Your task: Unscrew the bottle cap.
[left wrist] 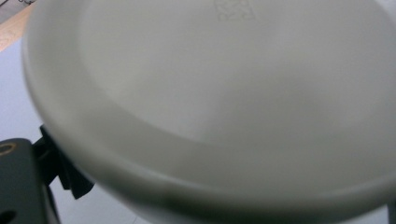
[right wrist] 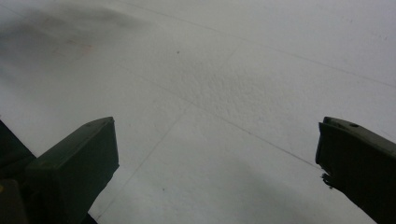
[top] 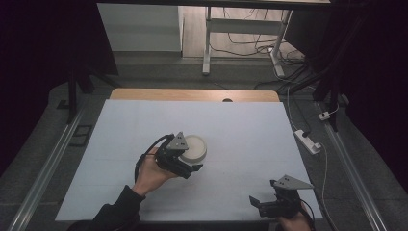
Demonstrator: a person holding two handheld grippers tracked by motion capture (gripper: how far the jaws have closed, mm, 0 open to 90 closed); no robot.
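Two grippers work over the pale surface (top: 240, 125). Near its middle, the left gripper (top: 185, 161) has its jaws against a round white bowl (top: 195, 148), which looks to be upside down, its flat base toward the camera in the left gripper view (a faint embossed mark (left wrist: 235, 9) shows there). One black jaw presses at the bowl's rim; the grip seems closed on it, though the blur makes that hard to confirm. At the near right corner, the right gripper (top: 260, 204) hovers with jaws spread wide, nothing between them.
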